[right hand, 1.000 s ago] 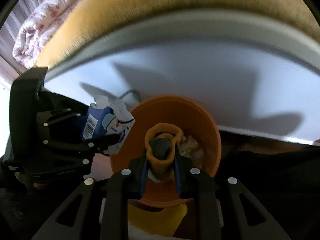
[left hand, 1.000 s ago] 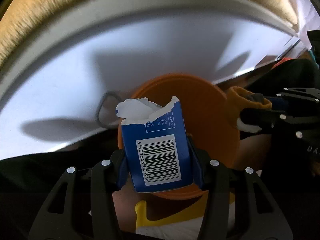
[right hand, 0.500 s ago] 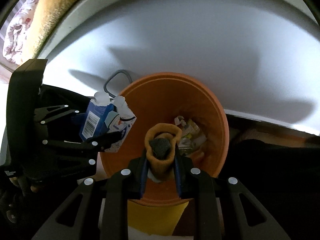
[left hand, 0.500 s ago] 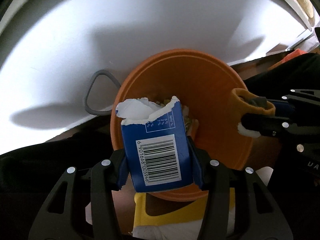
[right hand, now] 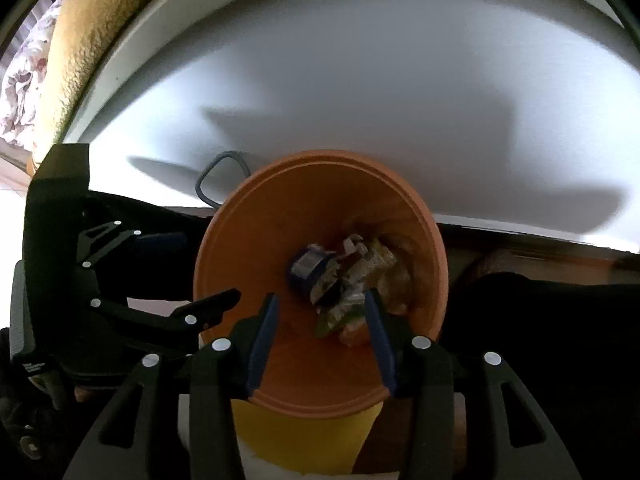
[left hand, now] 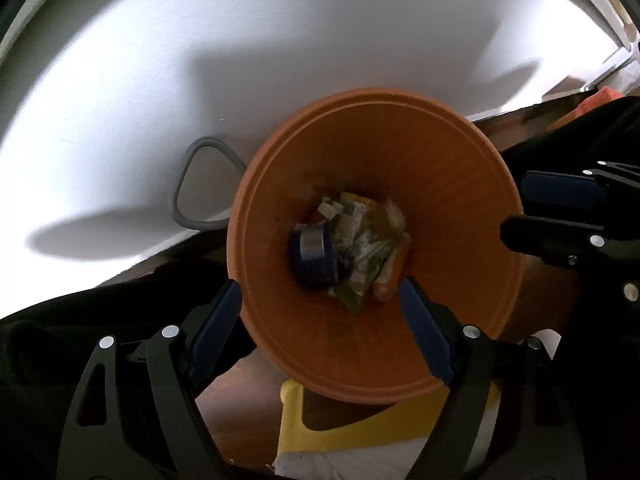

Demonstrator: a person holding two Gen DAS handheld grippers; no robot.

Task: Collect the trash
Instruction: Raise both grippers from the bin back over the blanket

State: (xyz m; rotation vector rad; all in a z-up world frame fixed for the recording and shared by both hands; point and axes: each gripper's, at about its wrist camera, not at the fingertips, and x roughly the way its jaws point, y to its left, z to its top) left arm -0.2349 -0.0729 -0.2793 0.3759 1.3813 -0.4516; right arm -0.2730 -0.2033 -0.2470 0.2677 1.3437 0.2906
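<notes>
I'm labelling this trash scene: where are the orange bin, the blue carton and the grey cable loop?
orange bin (left hand: 460, 184): left wrist view, bare inner wall.
blue carton (left hand: 314, 256): left wrist view, its side, lying at the bin's bottom.
grey cable loop (left hand: 180, 184): left wrist view, loop's left bend.

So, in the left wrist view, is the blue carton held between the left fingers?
No, the blue carton lies at the bottom of the orange bin, nothing between the left fingers.
</notes>
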